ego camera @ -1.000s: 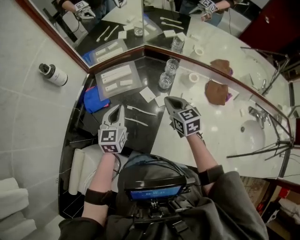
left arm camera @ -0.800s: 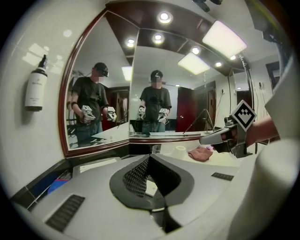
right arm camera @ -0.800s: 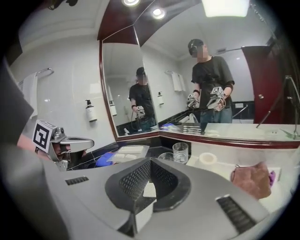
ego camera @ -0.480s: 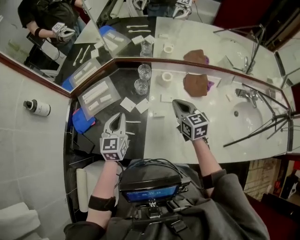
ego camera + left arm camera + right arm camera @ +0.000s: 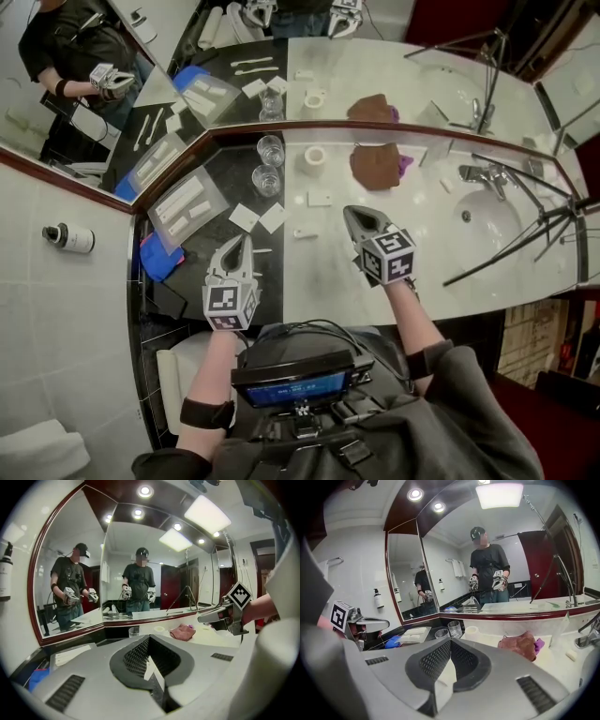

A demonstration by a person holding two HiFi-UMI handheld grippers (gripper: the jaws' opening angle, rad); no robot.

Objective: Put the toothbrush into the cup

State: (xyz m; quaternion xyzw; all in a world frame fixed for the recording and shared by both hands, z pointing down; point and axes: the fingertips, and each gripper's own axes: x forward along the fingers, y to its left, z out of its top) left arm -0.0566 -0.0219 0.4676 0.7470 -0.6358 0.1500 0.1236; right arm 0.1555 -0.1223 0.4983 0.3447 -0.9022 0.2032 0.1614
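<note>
You're hovering both grippers over the counter with nothing in hand: the left gripper (image 5: 241, 242) is showing its jaws pressed together, and the right gripper (image 5: 352, 213) is showing the same. What looks like the slim white toothbrush (image 5: 264, 250) is lying on the dark counter (image 5: 274, 281) just beside the left jaws, mostly hidden by them. The clear glass cup (image 5: 266, 180) is standing farther back, near a second clear glass (image 5: 271, 150). You're needing open jaws first, then a firm pinch across the handle, tipping it upright only once you're over the cup's mouth.
</note>
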